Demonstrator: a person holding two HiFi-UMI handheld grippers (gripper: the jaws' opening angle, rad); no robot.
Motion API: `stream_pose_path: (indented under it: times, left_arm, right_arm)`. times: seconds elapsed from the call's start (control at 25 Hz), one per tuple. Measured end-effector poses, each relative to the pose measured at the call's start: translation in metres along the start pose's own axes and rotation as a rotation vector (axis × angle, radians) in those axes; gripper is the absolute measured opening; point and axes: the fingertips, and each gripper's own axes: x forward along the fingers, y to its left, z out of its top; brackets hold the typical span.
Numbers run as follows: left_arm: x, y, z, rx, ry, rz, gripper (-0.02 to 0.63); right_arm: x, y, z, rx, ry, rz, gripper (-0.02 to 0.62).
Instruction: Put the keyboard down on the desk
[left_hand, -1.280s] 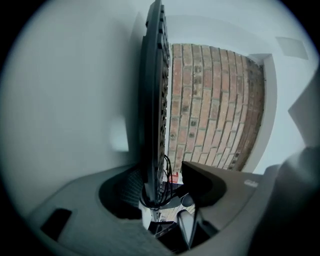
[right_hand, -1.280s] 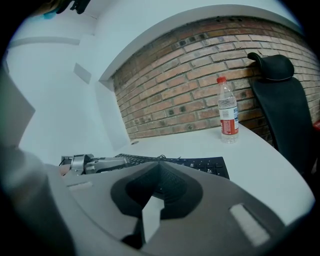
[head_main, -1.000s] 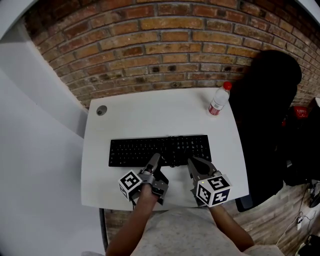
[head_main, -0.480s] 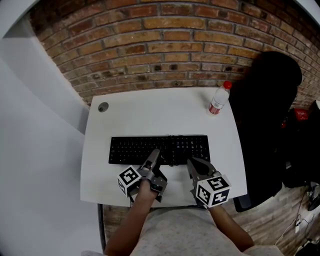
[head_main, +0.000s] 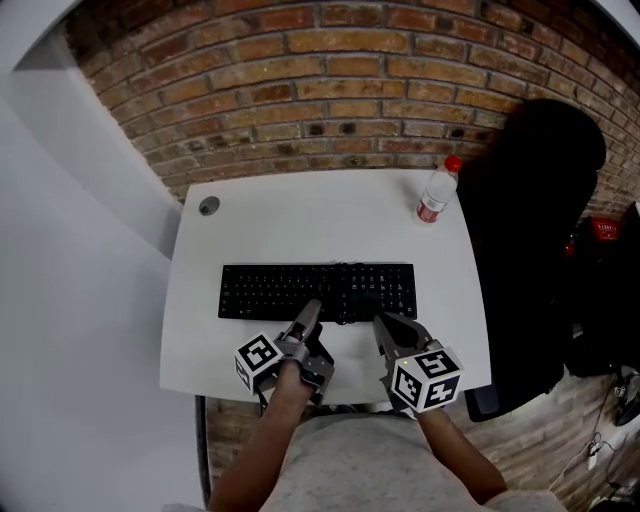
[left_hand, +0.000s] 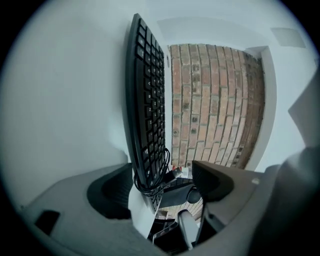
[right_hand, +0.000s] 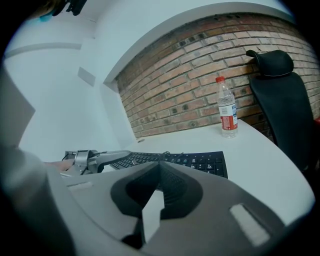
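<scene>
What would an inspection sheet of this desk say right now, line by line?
Surface: white desk, with a round grey plug at its far left corner.
Job's things: black keyboard lies flat on the desk, nearer the front.
Clutter: water bottle with a red cap stands upright at the far right corner.
Grippers: left claw is open, with the keyboard's near edge in its gap; right claw is shut and empty, just short of the keyboard.
Cables: the keyboard's cable is bundled on the keys.
Surroundings: brick wall behind the desk; black chair at the right.
</scene>
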Motion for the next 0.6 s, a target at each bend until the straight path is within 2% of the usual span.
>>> stream_pose_path:
  times: [0.12,0.4,0.6]
  left_arm:
    - [-0.009,-0.004,-0.004,0.061,-0.003,0.009,0.334]
    - [-0.023,-0.021,-0.022,0.316,0.014,0.019,0.241]
    - [-0.031,-0.032,-0.038,0.439,-0.004,0.015,0.178]
  right_arm:
    - [-0.005,0.002,0.002,-0.006,-0.003,0.015,0.009]
    - [-0.025,0.002,0.009,-0.030,-0.018,0.043,0.009]
    - [-0.042,0.002,0.012,-0.056,-0.028,0.066,0.009]
